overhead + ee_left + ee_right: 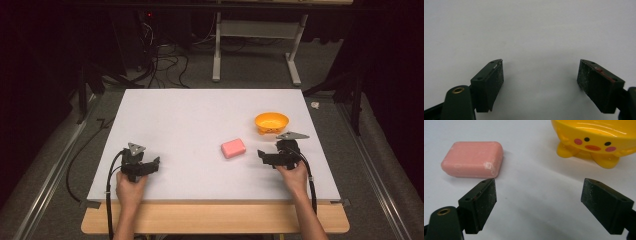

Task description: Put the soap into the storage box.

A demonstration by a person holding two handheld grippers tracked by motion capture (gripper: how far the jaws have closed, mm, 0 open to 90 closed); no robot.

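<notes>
In the high view, the pink soap bar (233, 148) lies on the white table (200, 115) a little right of centre in the frame, with the orange bowl (272, 122) up and to its right, near but apart. The right gripper (261, 156) sits in the lower right, just beside the soap, its jaws pointing left toward it and holding nothing. The left gripper (155, 164) rests in the lower left of the frame, well apart from both things, its jaws spread. In the left gripper view, the left gripper (540, 75) shows both black jaws standing wide apart at the bottom of the frame over bare white table, nothing between them. In the right gripper view, the right gripper (539, 195) is likewise released, jaws wide; the soap bar (472, 159) lies in the upper left, just beyond the left jaw tip, and the bowl (596, 140), with a duck face on its side, stands on small feet in the upper right.
</notes>
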